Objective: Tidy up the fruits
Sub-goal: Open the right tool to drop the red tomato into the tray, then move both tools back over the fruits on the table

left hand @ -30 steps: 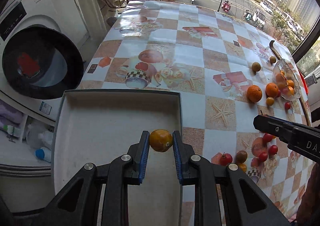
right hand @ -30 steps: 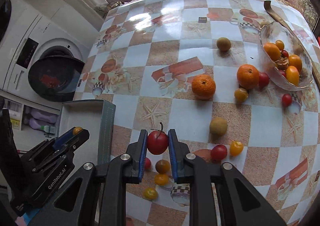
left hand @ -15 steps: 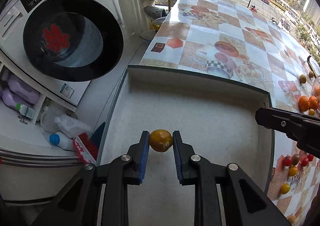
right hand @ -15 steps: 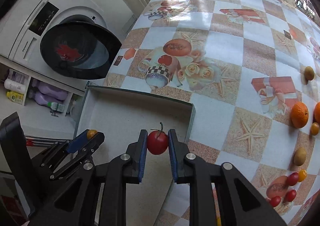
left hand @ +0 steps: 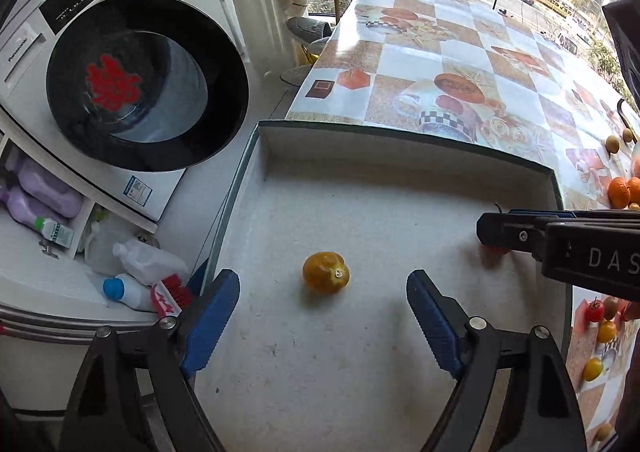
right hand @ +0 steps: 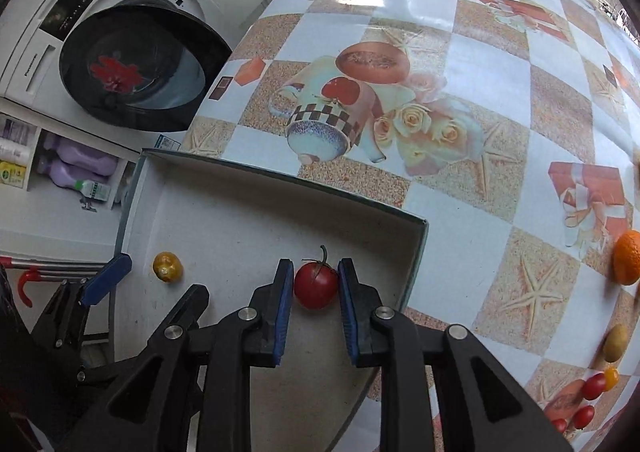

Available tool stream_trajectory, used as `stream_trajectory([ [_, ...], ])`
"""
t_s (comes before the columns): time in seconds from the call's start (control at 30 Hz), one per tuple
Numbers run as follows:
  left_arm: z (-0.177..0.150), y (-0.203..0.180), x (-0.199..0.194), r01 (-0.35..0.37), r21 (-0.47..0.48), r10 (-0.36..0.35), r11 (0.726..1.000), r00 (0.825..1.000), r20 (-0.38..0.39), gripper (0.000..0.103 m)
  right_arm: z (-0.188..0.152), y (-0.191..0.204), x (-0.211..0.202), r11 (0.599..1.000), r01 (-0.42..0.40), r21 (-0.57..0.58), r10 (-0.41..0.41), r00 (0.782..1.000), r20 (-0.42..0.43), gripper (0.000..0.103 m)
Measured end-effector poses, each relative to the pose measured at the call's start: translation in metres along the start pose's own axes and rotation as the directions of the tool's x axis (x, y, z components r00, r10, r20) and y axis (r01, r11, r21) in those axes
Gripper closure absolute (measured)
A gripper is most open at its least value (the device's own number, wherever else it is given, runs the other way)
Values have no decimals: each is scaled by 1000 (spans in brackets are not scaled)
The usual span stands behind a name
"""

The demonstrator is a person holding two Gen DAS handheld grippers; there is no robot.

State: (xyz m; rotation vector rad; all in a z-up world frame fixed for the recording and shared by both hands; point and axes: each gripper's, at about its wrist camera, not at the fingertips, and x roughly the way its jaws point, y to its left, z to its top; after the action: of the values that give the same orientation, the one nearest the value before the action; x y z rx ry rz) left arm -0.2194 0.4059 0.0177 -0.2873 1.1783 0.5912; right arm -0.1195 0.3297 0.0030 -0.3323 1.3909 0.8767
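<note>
Left gripper (left hand: 323, 312): jaws now spread wide, having let go of the yellow tomato (left hand: 325, 273) held half a second ago; it lies on the floor of the box (left hand: 400, 156), so that fruit counts as sorted. Right gripper (right hand: 313, 294): blue pads flank the red tomato (right hand: 315, 285), apparently clamped, low inside the box. The box holds these two fruits; others remain on the table (right hand: 460, 32).
</note>
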Motion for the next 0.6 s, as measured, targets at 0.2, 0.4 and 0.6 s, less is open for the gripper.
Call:
stream_trajectory([
  [0.2,-2,-4,-7,12,16,-12,1000,1000,-17,16,1,3,-31,996,-78,34,74,993,94,21],
  [0.4,1,-29,-23,17,71,-16,997,1000,-2,16,-15,-29,-71,985,-98,145,74,984,159,21],
  [0.6,7,-74,-47,83,141,-88,987,996,30,16,-58,-91,-108,970,16,242,-66,977,203,21],
])
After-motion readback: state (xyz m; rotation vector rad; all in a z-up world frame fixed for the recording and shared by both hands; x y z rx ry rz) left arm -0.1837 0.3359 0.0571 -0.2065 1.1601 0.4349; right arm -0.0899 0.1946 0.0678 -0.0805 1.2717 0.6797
